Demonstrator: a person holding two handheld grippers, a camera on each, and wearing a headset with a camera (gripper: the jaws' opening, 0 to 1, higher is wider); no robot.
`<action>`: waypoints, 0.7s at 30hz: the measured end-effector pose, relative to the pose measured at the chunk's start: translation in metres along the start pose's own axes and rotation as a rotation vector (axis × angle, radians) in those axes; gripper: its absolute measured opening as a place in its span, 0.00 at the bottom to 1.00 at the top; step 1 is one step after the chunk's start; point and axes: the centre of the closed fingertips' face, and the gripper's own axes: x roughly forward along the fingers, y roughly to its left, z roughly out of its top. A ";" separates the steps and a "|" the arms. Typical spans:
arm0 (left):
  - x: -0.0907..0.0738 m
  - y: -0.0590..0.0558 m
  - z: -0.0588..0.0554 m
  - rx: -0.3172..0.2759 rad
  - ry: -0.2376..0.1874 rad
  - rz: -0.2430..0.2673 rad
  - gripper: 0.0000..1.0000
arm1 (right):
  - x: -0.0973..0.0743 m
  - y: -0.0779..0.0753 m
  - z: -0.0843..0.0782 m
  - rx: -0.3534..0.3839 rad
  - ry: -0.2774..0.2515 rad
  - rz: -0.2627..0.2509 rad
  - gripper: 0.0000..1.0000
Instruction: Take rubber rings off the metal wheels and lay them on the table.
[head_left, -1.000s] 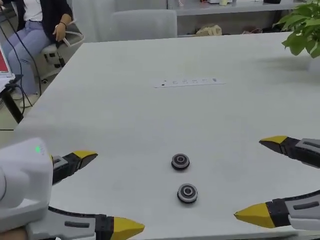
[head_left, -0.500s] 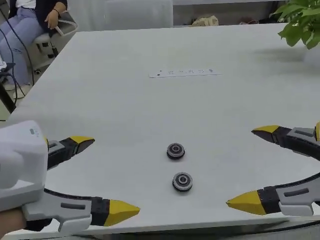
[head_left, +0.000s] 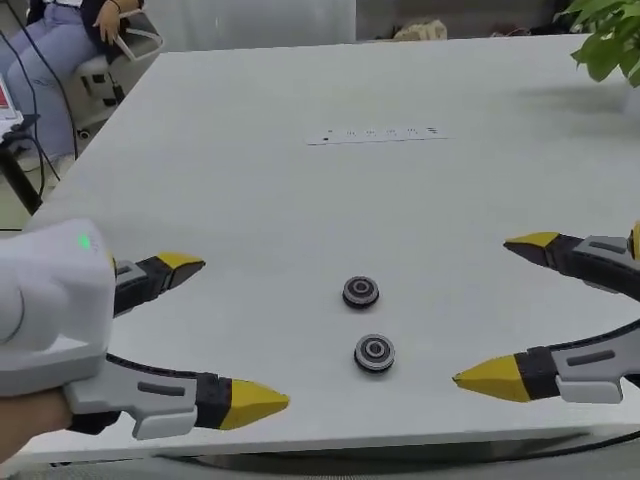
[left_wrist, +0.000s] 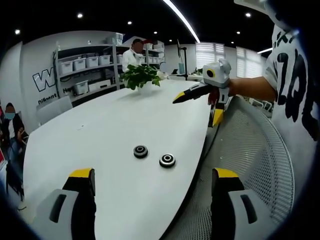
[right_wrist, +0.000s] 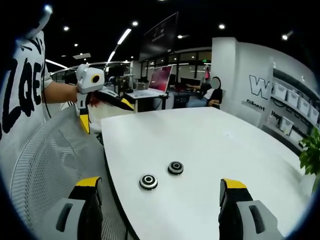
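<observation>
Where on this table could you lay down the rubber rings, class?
Widest bare tabletop lies between the far wheel and the inset strip. Smaller free patches flank both wheels, toward the open left tongs and right tongs. Crowded: the gap between far wheel and near wheel.

A leafy plant (head_left: 608, 42) far right — a seated person (head_left: 45, 55) far left.

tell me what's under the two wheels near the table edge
Only the white table: the nearer wheel and the farther wheel both lie flat on it, apart from each other. Their undersides are covered, so anything beneath them cannot be seen.
</observation>
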 end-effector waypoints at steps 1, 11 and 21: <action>0.001 0.001 0.001 0.000 -0.003 0.000 0.95 | 0.001 0.000 0.001 -0.001 -0.003 0.003 0.98; 0.009 0.007 0.005 0.008 -0.005 -0.012 0.92 | 0.010 -0.008 0.002 -0.030 0.000 0.029 0.96; 0.021 0.013 0.006 0.010 0.002 -0.034 0.88 | 0.020 -0.014 -0.003 -0.042 0.010 0.056 0.93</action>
